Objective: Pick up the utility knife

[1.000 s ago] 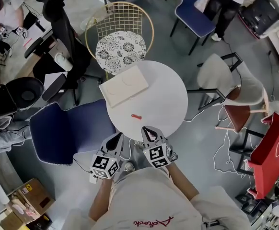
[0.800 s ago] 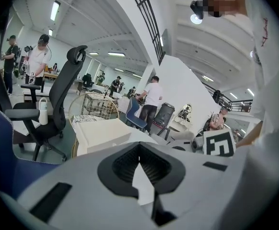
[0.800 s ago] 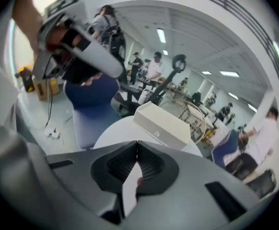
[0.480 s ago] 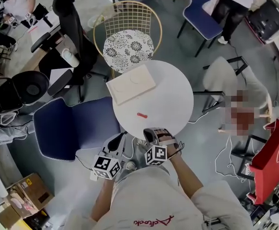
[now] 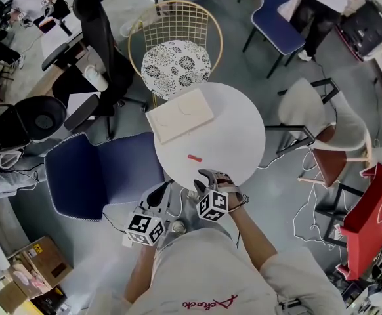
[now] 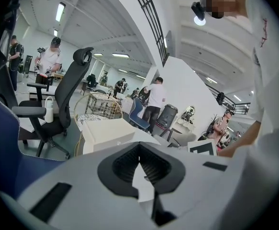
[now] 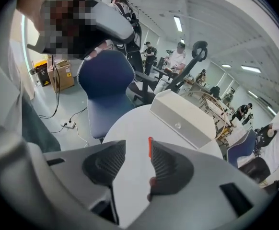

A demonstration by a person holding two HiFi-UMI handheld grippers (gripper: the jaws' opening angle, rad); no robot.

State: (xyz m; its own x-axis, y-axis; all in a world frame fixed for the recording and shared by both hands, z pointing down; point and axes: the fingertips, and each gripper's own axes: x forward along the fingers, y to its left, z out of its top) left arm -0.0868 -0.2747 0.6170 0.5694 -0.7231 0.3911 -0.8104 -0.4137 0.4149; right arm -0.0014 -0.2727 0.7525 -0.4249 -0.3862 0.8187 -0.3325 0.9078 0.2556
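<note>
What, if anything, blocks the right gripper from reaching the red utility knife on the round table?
Probably nothing, so yes: the right gripper is opening its jaws, nothing between them, and the utility knife lies just ahead on bare table.

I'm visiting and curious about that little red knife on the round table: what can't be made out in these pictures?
Head view: the utility knife is too small to tell whether its blade is out.
Right gripper view: the right gripper has its jaws opening, nothing between them; one hides the knife's near end.
Left gripper view: the left gripper blocks most of the table; no knife shows.
</note>
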